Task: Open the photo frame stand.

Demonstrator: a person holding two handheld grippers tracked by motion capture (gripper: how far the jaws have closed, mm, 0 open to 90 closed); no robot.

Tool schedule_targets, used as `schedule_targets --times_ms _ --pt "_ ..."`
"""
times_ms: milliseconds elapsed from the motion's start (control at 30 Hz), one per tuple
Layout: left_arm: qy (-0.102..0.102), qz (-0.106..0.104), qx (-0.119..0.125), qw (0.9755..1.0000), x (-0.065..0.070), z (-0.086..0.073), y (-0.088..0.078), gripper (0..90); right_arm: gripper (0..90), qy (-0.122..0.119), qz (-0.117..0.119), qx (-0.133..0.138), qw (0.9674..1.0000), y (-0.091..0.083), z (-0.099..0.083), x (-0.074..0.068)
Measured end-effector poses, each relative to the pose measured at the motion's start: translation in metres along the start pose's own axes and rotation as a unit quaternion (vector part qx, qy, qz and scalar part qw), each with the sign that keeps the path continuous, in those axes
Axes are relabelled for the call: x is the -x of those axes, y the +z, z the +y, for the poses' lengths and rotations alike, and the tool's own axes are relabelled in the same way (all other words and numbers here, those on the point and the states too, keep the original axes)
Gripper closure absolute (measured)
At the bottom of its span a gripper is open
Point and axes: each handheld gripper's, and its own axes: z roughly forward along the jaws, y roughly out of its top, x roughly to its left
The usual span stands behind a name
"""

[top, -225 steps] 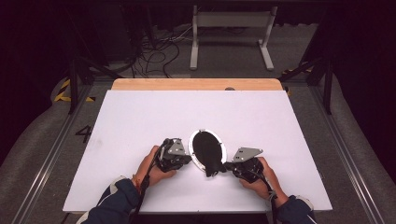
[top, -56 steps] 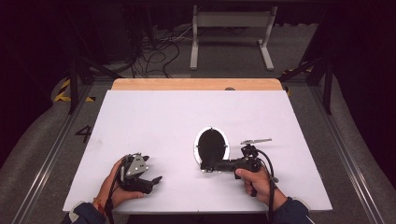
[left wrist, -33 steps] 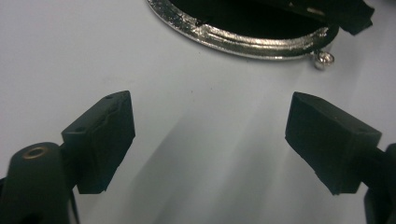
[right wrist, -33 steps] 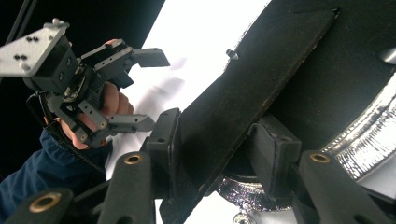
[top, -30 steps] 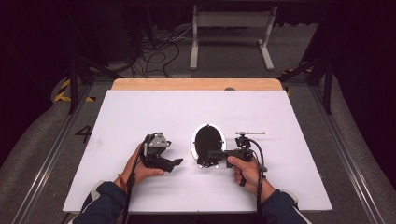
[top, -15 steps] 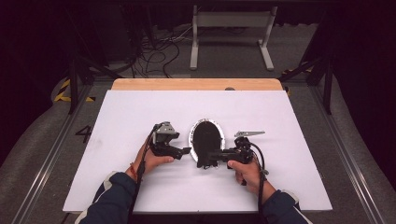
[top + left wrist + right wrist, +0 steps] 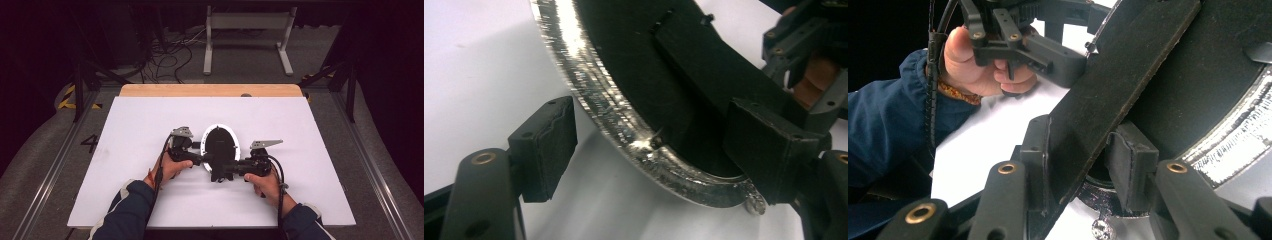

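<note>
Item: round black mirror with a bright silver rim (image 7: 220, 143), back face up, lying near the middle of the white rectangular table (image 7: 130, 130), with its flat black stand strut (image 7: 1128, 75) raised off the back. Right claw (image 7: 226, 170), held in the person's right hand (image 7: 262, 182), sits at six o'clock of the mirror and points toward nine o'clock in the high view; in the right gripper view its two black pads (image 7: 1128, 172) are closed on the strut, one on each face, and grip it. Left claw (image 7: 197, 159), held in the left hand (image 7: 170, 167), stands at eight o'clock of the mirror, just beside the rim. In the left gripper view the silver rim (image 7: 624, 125) passes between its pads: one pad (image 7: 546, 145) stands apart from the rim on the table side, the other (image 7: 769, 150) lies over the black back. Its jaws have just been closing with the rim between them, not yet pressed. Blue sleeves (image 7: 127, 207) enter from six o'clock. Wooden table edge (image 7: 210, 90) shows at twelve o'clock.
</note>
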Motion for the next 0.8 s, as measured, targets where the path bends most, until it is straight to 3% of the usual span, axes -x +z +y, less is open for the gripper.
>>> schedule_targets --times_ms 100,267,300,367,433,533,700,800 --pt "0.006 -0.010 0.001 0.9999 0.000 0.000 -0.001 27.1 63.6 0.004 0.003 0.002 1.0000 0.000 0.000 0.001" --pt "0.008 -0.003 0.010 0.9999 0.001 0.001 -0.005 34.2 63.8 0.006 0.003 0.002 1.0000 -0.001 0.000 0.000" --pt "0.012 0.000 0.016 0.9998 0.001 0.001 -0.009 41.8 64.7 0.019 -0.001 0.001 0.9998 -0.001 -0.001 -0.001" --pt "0.017 0.001 0.020 0.9997 0.000 0.001 -0.011 51.5 65.6 0.019 -0.005 -0.002 0.9998 -0.002 -0.001 -0.003" --pt "0.017 -0.013 0.029 0.9993 0.000 0.000 -0.016 55.2 66.7 0.020 -0.008 -0.004 0.9998 -0.002 -0.001 -0.003" --pt "0.031 -0.018 0.032 0.9988 0.002 0.001 -0.020 56.8 68.1 0.020 -0.009 -0.004 0.9997 -0.002 -0.001 -0.004" --pt "0.039 -0.024 0.029 0.9986 0.010 0.002 -0.020 58.0 70.0 0.019 -0.012 -0.007 0.9997 -0.003 0.001 -0.009" --pt "0.056 -0.024 0.031 0.9977 0.015 0.003 -0.019 58.0 71.4 0.016 -0.012 -0.007 0.9998 -0.003 0.001 -0.012"
